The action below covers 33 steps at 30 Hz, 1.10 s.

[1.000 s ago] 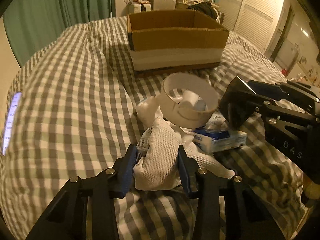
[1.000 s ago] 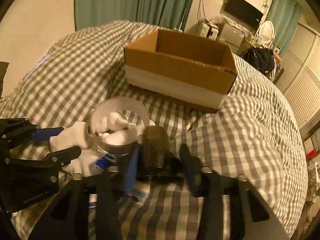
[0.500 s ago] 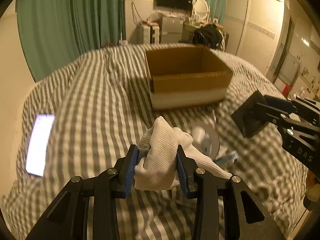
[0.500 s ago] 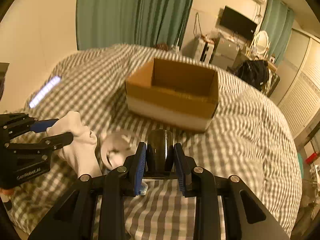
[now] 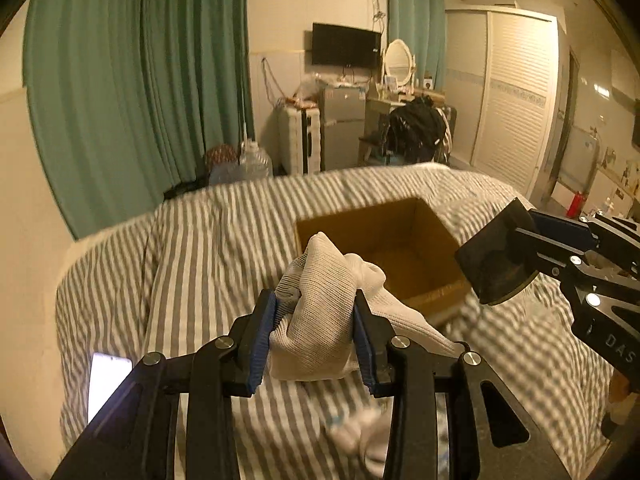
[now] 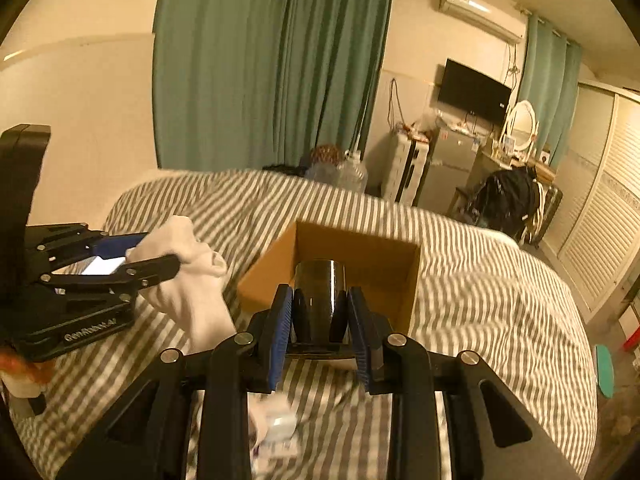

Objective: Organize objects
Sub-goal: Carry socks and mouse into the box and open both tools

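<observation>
My left gripper (image 5: 316,336) is shut on a white knitted cloth (image 5: 320,304) and holds it in the air, short of the open cardboard box (image 5: 400,248). The cloth also shows in the right wrist view (image 6: 188,280), hanging from the left gripper (image 6: 152,256). My right gripper (image 6: 320,336) is shut on a dark shiny cup (image 6: 318,300), held in the air in front of the box (image 6: 360,264). In the left wrist view the cup (image 5: 496,268) sits to the right of the box, in the right gripper (image 5: 532,248).
The box stands on a bed with a grey-and-white checked cover (image 5: 200,248). A lit phone (image 5: 106,380) lies on the bed at the left. Small white items (image 5: 360,436) lie on the cover below my grippers. Green curtains (image 5: 140,100) and furniture stand beyond the bed.
Both grippers have risen from the pile on the bed and moved forward toward the box, carrying the cloth and the cup. The pile of items has dropped below the view.
</observation>
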Motion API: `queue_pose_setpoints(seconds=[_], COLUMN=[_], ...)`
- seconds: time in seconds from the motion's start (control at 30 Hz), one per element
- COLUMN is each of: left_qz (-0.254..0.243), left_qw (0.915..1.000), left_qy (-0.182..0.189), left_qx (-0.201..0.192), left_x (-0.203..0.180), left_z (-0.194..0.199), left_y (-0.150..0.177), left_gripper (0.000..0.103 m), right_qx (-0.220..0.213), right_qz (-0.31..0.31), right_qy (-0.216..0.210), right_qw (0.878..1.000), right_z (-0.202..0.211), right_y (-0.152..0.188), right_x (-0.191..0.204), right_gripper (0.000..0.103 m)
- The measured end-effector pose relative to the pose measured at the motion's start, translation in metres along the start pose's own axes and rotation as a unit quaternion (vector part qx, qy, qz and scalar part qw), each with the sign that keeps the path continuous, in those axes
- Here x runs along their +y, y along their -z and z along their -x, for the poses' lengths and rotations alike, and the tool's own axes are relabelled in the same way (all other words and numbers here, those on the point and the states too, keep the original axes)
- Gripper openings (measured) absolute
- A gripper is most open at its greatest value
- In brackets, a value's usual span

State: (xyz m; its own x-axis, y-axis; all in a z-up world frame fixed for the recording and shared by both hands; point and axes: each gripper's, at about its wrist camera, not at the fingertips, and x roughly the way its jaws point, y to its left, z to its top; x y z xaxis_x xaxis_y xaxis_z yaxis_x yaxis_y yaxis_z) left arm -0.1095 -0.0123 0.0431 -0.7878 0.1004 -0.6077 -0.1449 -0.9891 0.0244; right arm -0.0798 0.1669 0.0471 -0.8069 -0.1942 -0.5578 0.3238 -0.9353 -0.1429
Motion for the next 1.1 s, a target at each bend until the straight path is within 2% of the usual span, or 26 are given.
queue_pose_setpoints(seconds=[0.17,0.4,0.7,0.83,0.93,0.97,1.0,1.03,1.07,1.1], left_qz=[-0.02,-0.023,-0.036,-0.047,-0.051,-0.053,-0.057,-0.059,-0.059,-0.058], left_qw=[0.9995,0.9997,0.9974,0.9952,0.9947,0.9949,0.9951,0.9957,0.9963,0.9968], left_qy=[-0.018,-0.01,0.022,0.036,0.042,0.041,0.04,0.033,0.028,0.026], left_qx=[-0.018,0.007,0.059,0.078,0.078,0.075,0.07,0.063,0.056,0.049], left_x=[-0.008,-0.014,-0.027,-0.032,-0.036,-0.037,-0.038,-0.039,-0.04,-0.039], left_z=[-0.037,-0.114,-0.203,-0.217,-0.21,-0.204,-0.196,-0.187,-0.179,-0.17], left_y=[-0.037,-0.061,-0.047,-0.038,-0.037,-0.038,-0.038,-0.04,-0.042,-0.043], left_gripper=[0.038,0.038,0.038,0.039,0.049,0.058,0.064,0.077,0.083,0.084], right_qx=[-0.019,-0.013,0.039,0.064,0.067,0.064,0.059,0.05,0.041,0.03], right_qz=[-0.006,-0.017,-0.033,-0.049,-0.062,-0.064,-0.064,-0.064,-0.066,-0.07], right_qy=[-0.002,-0.004,-0.011,-0.018,-0.021,-0.021,-0.018,-0.011,-0.007,-0.006], right_qw=[1.0,1.0,0.999,0.997,0.996,0.996,0.996,0.997,0.997,0.997], right_z=[-0.02,-0.08,-0.177,-0.202,-0.203,-0.199,-0.194,-0.185,-0.177,-0.166], right_y=[-0.033,-0.057,-0.048,-0.029,-0.025,-0.026,-0.027,-0.03,-0.032,-0.035], right_x=[-0.016,-0.04,-0.069,-0.079,-0.085,-0.086,-0.086,-0.087,-0.088,-0.088], right_gripper=[0.028,0.028,0.028,0.028,0.028,0.03,0.047,0.057,0.067,0.067])
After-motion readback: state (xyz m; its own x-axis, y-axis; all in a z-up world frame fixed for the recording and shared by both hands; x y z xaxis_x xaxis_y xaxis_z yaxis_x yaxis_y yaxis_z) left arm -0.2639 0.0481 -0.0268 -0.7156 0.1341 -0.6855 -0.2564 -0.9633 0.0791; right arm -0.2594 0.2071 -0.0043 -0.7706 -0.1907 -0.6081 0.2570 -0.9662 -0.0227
